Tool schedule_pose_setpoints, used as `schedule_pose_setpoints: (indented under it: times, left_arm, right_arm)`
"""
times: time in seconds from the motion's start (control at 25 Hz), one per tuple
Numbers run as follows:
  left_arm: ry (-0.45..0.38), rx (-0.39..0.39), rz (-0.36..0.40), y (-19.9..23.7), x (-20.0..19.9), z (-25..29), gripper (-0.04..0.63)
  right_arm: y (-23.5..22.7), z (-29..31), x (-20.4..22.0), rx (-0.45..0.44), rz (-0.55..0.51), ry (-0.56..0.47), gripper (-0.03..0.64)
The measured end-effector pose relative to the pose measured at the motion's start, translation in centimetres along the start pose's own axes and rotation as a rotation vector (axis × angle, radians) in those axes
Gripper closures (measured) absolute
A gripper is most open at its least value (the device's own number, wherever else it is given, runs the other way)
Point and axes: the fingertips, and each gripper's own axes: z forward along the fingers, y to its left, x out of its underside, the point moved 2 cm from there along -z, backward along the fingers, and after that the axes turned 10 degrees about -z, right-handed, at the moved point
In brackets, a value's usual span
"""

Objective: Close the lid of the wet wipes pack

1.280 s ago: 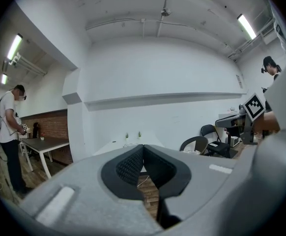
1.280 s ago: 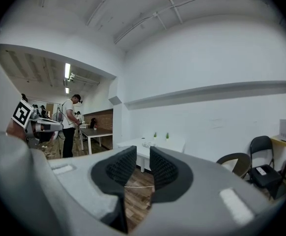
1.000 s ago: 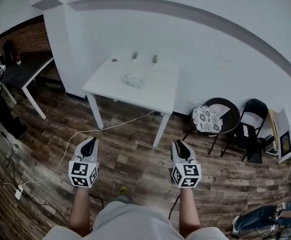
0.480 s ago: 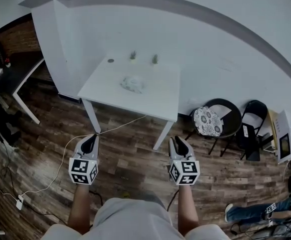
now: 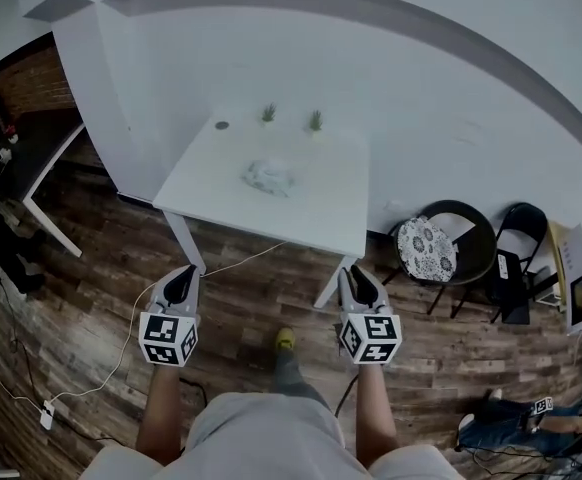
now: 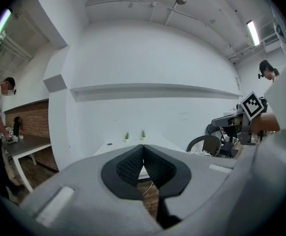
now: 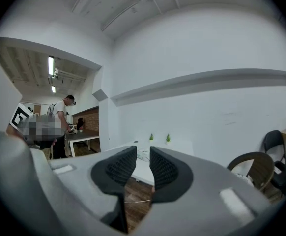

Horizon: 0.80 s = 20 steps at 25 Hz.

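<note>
Both tools (image 5: 182,271) (image 5: 352,272) hover well short of wipes pack (image 5: 268,176).

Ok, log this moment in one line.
left gripper shut, empty; right gripper open, empty; pale wet wipes pack on white table, untouched

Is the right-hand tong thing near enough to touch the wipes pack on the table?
Probably not: the right tongs hang over the wooden floor, short of the white table where the wet wipes pack lies. Nothing blocks the way.
</note>
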Motion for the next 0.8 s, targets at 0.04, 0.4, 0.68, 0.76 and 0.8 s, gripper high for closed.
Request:
schedule_pose_setpoints:
  times: [0.04, 0.4, 0.68, 0.76, 0.8]
  left_arm:
    - [0.002, 0.000, 0.000, 0.4, -0.2, 1.1, 0.588]
    - [0.019, 0.004, -0.011, 2.4, -1.4, 12.4, 0.588]
    - [0.036, -0.033, -0.028, 4.6, -2.8, 21.2, 0.588]
    - [0.033, -0.050, -0.031, 5.4, -3.4, 23.4, 0.588]
    - [0.032, -0.059, -0.033, 5.8, -3.6, 24.4, 0.588]
  right_arm:
    - [-0.5, 1.0, -0.1, 0.004, -0.001, -0.001, 0.528]
    - [-5.6, 11.1, -0.5, -0.003, -0.012, 0.014, 0.528]
    - [-9.8, 20.5, -1.2, -0.048, -0.026, 0.050, 0.528]
    - [-10.8, 23.1, -1.7, -0.067, -0.034, 0.048, 0.528]
    - [-11.2, 24.5, -2.0, -0.077, -0.035, 0.047, 0.528]
